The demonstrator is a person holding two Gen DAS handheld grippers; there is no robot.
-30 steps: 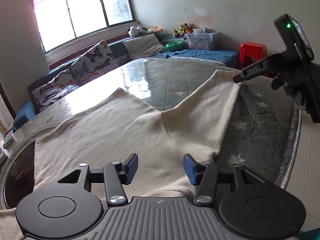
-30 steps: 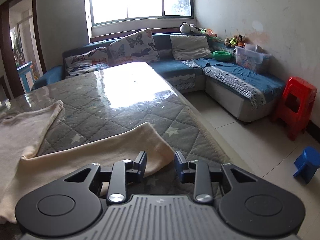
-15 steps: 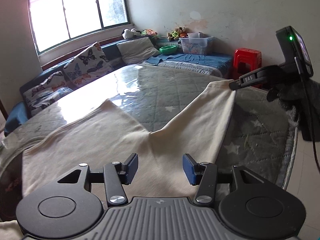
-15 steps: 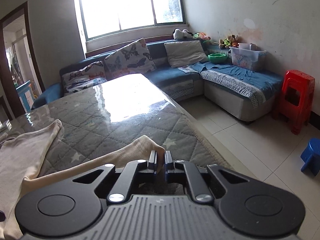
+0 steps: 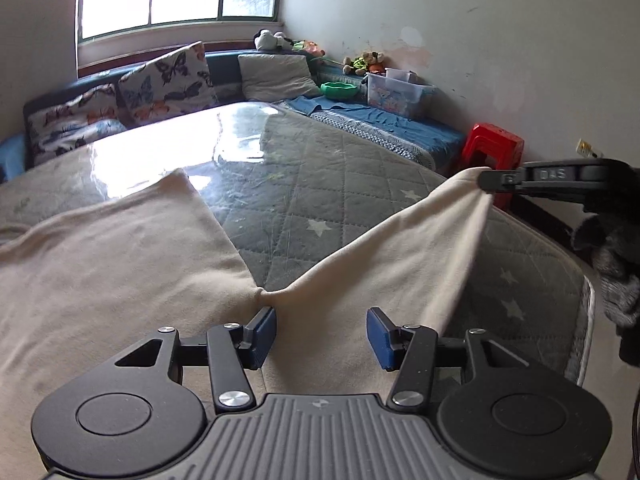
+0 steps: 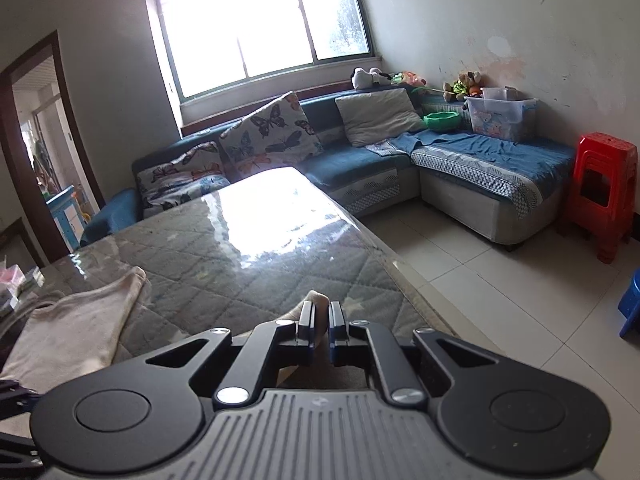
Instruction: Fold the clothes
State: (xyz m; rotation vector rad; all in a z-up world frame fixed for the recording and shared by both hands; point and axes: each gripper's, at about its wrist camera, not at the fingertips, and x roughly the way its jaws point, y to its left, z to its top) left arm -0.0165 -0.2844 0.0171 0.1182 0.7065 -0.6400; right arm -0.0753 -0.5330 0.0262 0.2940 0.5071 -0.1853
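Setting: home living room. Evidence: blue corner sofa (image 6: 360, 168) under a wide window (image 6: 264, 28), butterfly-print cushions (image 6: 276, 132), soft toys (image 6: 466, 82) along the sofa back, clear plastic storage box (image 6: 500, 114), stacked red plastic stools (image 6: 604, 192), tiled floor (image 6: 500, 280). Open doorway (image 6: 36, 160) at left leads to another room. Surface (image 6: 256, 264) carries a quilted grey star-pattern cover under clear sheeting.

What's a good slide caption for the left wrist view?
Open left gripper hovers over cream garment while right gripper lifts one leg off the quilted table.
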